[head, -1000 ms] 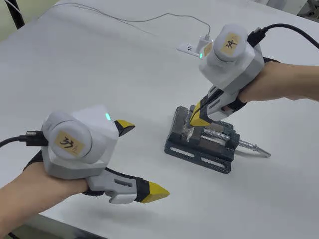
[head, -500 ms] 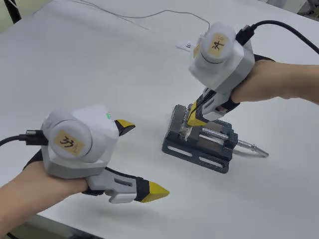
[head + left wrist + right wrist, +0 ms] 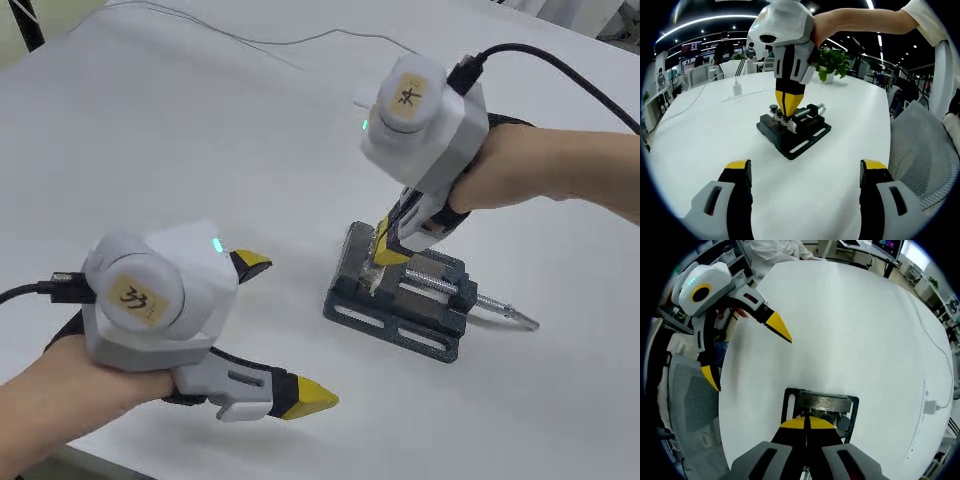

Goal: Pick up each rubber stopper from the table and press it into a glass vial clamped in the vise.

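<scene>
**Two claws, one busy over the vise**

Two claws are out over the white tabletop (image 3: 200, 150). The right claw (image 3: 385, 252) points steeply down into the vise (image 3: 395, 325), which sits at about four o'clock from the middle of the head view. Its yellow tips are pressed together right at the clamped glass vials (image 3: 776, 115). From where I stand I cannot tell whether a stopper is trapped under those tips. The left claw (image 3: 285, 330) hangs at about seven o'clock, well apart from the vise, with its jaws spread wide and nothing between them.

In the left gripper view, one vial at the vise's ten o'clock end wears a dark rubber stopper (image 3: 773, 107). So I judge at least one is already seated.

The stoppers look small, light and springy. They should give under a squeeze and grip well against the pads, so a firm pinch across the wider top end seems right, leaving the narrower end free to enter the neck.

The vials are the delicate part, being thin glass held rigidly by steel. Any push ought to go straight down the vial's axis. A slanted shove could chip the rim or snap the neck, and the right claw is leaning somewhat just now. The vise itself looks heavy enough not to slide.
</scene>
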The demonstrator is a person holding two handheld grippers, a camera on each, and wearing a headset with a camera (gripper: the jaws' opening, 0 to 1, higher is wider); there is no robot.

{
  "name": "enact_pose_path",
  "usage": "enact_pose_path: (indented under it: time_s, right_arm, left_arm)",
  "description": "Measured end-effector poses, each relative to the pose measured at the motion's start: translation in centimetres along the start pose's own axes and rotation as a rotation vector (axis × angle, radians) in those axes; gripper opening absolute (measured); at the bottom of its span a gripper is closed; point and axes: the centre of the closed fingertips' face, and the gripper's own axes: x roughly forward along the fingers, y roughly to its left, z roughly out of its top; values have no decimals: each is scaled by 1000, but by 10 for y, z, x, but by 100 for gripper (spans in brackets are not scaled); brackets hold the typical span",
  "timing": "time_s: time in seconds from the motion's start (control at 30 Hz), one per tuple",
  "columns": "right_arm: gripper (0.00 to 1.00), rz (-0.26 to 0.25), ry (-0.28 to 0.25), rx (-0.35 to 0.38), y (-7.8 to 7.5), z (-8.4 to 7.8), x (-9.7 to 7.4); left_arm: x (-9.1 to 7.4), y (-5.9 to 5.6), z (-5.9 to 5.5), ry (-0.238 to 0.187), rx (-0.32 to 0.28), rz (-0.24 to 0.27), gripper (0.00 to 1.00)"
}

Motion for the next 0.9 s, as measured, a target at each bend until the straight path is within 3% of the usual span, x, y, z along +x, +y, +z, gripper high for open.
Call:
enact_pose_path:
  time_s: [0.1,0.2,0.27,0.3,0.5,0.7,0.9]
  right_arm:
    - [0,16,-1,50,1,-1,-1]
    - [0,41,-60,121,2,-2,-1]
    - [0,53,-88,123,-1,-4,-1]
    - [0,62,-115,174,-1,-4,-1]
    - [0,30,-119,147,5,-4,-3]
    - [0,34,-148,186,5,-3,-3]
    - [0,18,-180,199,10,-4,-5]
  left_arm:
    - [0,-1,0,2,1,-3,88]
    - [-2,-2,1,1,2,-1,88]
    - [-3,-2,1,1,1,0,88]
    - [-3,-2,1,3,4,2,88]
    - [-7,-3,7,-11,-4,16,88]
    - [-13,-6,11,-33,-6,40,87]
    - [-17,-10,15,-28,8,41,89]
